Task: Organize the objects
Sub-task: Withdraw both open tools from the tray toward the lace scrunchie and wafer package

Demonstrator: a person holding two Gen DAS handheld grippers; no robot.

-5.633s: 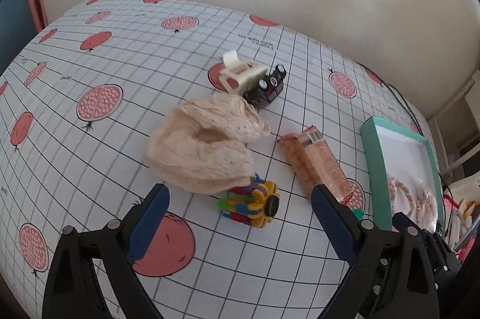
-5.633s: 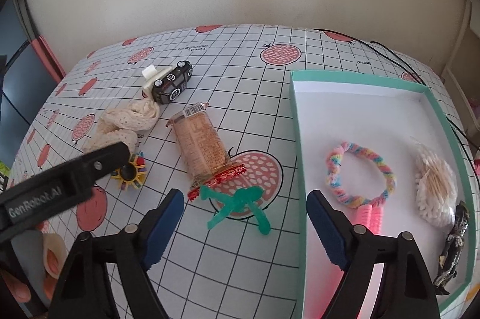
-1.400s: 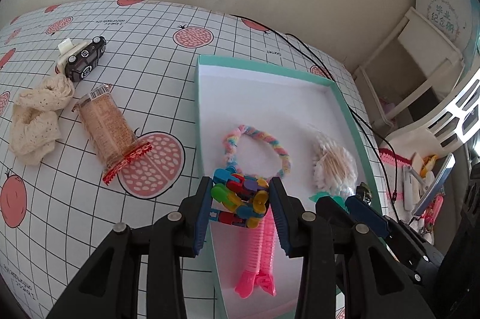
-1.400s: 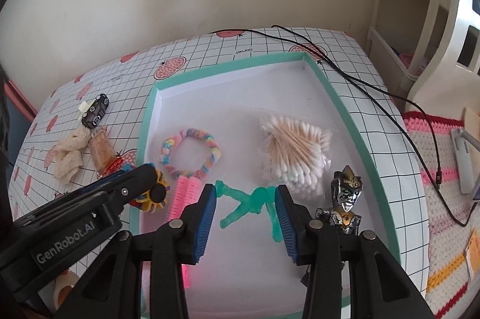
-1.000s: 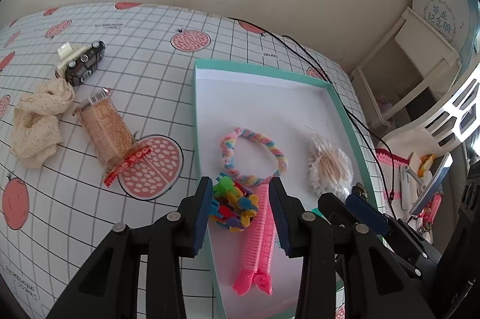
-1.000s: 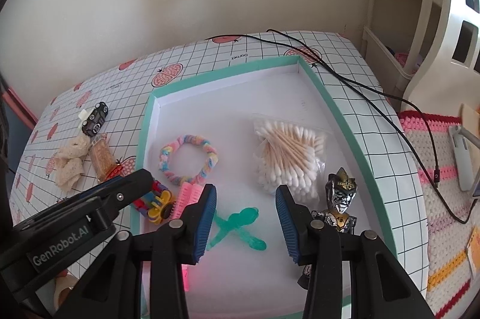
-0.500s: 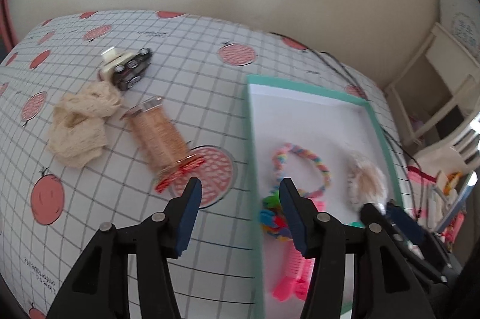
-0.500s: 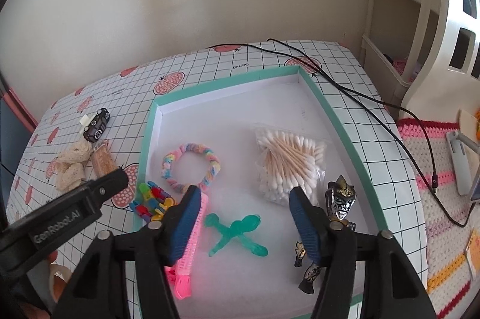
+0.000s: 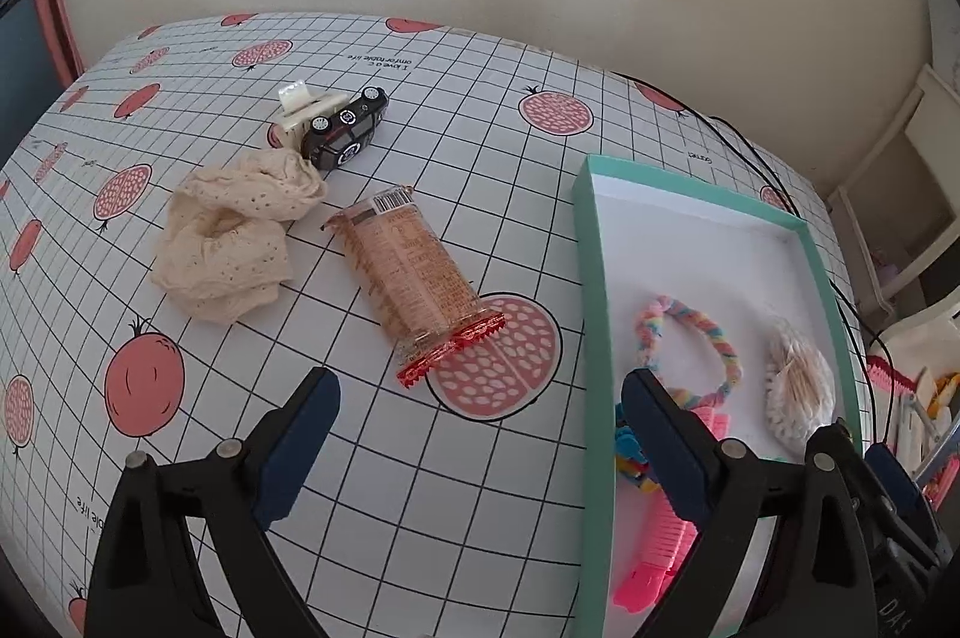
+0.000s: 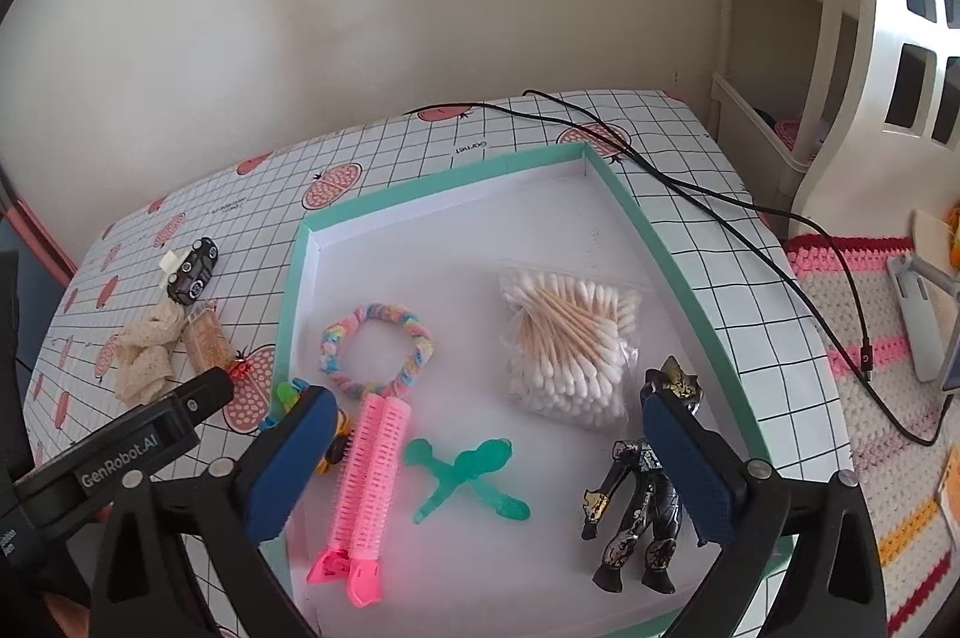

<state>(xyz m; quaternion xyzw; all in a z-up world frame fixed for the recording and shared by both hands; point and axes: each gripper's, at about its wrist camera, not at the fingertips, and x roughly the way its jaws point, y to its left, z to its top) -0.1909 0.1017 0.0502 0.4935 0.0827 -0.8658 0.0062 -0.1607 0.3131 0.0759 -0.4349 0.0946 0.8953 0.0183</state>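
Observation:
My left gripper [image 9: 480, 428] is open and empty over the tablecloth, just left of the teal tray [image 9: 591, 278]. Ahead of it lie a snack packet [image 9: 414, 278], a cream cloth [image 9: 228, 242], a black toy car [image 9: 345, 134] and a cream hair clip [image 9: 300, 110]. My right gripper [image 10: 480, 458] hangs open over the tray [image 10: 678, 272], holding nothing. Below it lies the green figure [image 10: 468, 476]. The colourful toy [image 10: 288, 398] sits by the tray's left wall, partly hidden behind a finger.
The tray also holds a rainbow braided ring [image 10: 378, 350], a pink roller clip [image 10: 372, 470], a bag of cotton swabs [image 10: 570, 338] and a dark action figure [image 10: 642, 494]. A black cable [image 10: 720, 200] runs past the tray's far corner. White furniture stands to the right.
Both grippers have opened wider and drawn back. The left one has swung left towards the snack packet. The colourful toy and green figure lie released in the tray.

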